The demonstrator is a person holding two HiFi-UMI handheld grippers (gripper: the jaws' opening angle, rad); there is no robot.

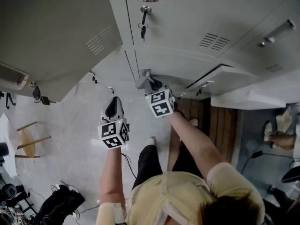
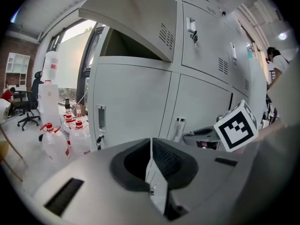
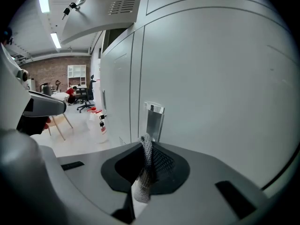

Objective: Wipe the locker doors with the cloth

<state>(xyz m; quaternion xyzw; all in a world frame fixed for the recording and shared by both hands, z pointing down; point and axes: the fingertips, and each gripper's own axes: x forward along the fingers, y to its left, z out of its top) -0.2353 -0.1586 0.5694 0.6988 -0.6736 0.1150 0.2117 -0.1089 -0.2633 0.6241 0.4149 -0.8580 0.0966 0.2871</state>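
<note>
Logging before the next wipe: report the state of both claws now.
Left claw: closed, nothing in it.
Right claw: closed on a grey mesh cloth.

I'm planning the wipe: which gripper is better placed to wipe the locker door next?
Right. The right gripper has its jaws shut on the cloth, close to the locker door beside a handle. The left gripper is shut, empty, and farther back.
</note>
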